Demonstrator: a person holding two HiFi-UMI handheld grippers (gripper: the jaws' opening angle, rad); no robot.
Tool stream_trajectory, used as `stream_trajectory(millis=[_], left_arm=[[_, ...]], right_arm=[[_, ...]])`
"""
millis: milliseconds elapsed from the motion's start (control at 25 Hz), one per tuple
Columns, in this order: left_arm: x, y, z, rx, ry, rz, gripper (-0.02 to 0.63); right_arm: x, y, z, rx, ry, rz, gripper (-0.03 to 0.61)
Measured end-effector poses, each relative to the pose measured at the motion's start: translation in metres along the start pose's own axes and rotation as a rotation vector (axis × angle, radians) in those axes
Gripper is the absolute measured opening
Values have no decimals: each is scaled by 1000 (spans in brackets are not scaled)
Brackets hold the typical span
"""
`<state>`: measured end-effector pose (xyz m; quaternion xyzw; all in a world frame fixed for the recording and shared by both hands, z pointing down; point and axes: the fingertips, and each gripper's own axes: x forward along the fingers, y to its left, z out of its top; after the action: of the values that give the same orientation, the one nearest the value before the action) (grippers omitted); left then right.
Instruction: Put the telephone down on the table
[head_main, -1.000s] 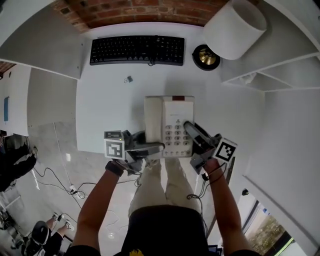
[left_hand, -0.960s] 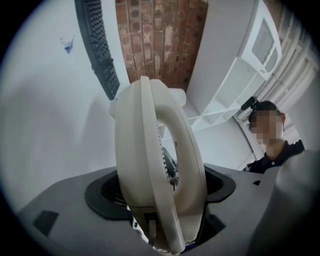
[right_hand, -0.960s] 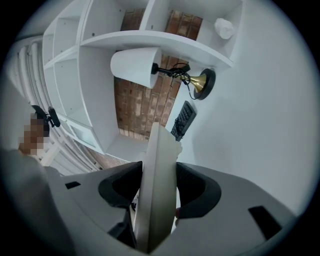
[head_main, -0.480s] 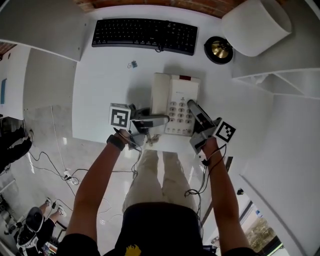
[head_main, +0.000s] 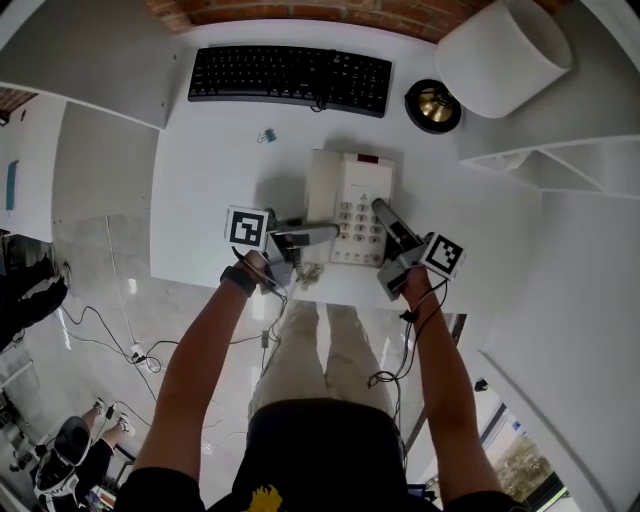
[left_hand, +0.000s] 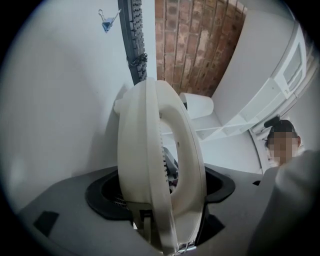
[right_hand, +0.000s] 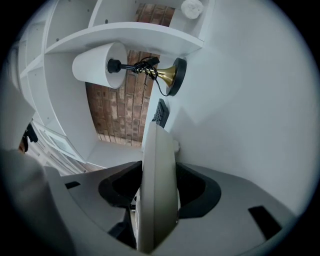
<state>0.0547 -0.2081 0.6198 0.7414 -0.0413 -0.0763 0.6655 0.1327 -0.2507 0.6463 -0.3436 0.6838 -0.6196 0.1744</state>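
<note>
Cream telephone (head_main: 345, 195) on white table (head_main: 205, 205)

Black short-sleeved T-shirt (head_main: 320, 450), small yellow print (head_main: 262, 497) on the chest. Beige trousers (head_main: 300, 360). Black wristband (head_main: 238, 280) on left wrist. Thin black cable (head_main: 408, 350) runs along the right wrist and forearm. Left gripper (head_main: 325, 234): grey body, long pale grey fingers (head_main: 305, 236), white cube (head_main: 248, 228) with black square marker at the near end. Right gripper (head_main: 380, 208): same grey build, dark strip along the fingers, same kind of marker cube (head_main: 443, 254). Both gripper views: grey housing (left_hand: 60, 215), black recess (left_hand: 102, 195) round the finger roots.
</note>
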Motion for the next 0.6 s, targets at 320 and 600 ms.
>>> stream_trajectory(millis=[320,600], left_arm=[[-2,2,1,-14,-17,-15,394],[-1,0,0,-12,-29,-2,394]], right_arm=[[-1,-1,2,-34,-13,-29,209],[-1,1,1,-109,6,-73,212]])
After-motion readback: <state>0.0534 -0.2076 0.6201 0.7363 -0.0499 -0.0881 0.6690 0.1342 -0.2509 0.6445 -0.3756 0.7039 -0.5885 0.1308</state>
